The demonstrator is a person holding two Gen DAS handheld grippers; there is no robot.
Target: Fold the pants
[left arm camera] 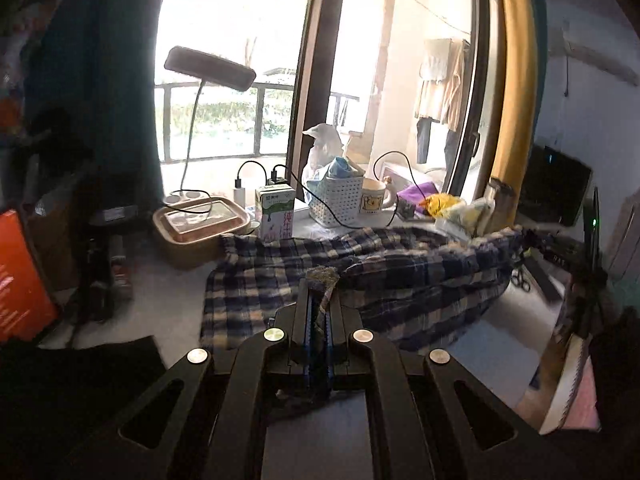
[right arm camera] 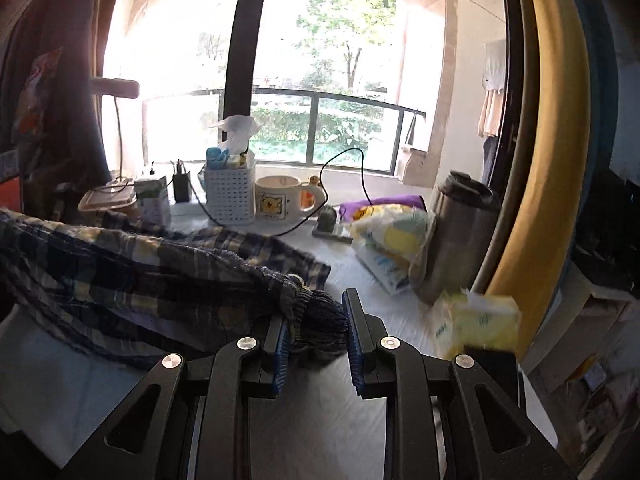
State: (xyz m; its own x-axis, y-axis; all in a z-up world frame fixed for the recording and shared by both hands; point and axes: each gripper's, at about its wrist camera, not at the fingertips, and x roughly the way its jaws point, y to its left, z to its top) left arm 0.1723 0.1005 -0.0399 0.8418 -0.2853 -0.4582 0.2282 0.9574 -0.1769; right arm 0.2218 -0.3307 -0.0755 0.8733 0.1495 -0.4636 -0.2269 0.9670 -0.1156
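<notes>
Left wrist view: the left gripper (left arm camera: pixel 317 280) has its jaws pressed together on a bunched edge of the plaid pants (left arm camera: pixel 360 276), which spread from the fingertips toward 12 and 2 o'clock across the pale table (left arm camera: pixel 160 300). Behind the cloth, at 11 o'clock, stands a milk carton (left arm camera: pixel 275 212) beside a lidded container (left arm camera: pixel 202 222); a white perforated basket (left arm camera: pixel 335 200) and a mug (left arm camera: pixel 374 196) sit at 12 o'clock, and a desk lamp (left arm camera: pixel 210 68) rises above them. Right wrist view: the right gripper (right arm camera: pixel 316 308) stands partly apart, its pads clamping a thick cuffed end of the pants (right arm camera: pixel 140 272), the rest trailing toward 9 o'clock. A steel tumbler (right arm camera: pixel 456 236) stands at 2 o'clock, a yellow tissue pack (right arm camera: pixel 476 320) at 3 o'clock, just beside the right finger.
</notes>
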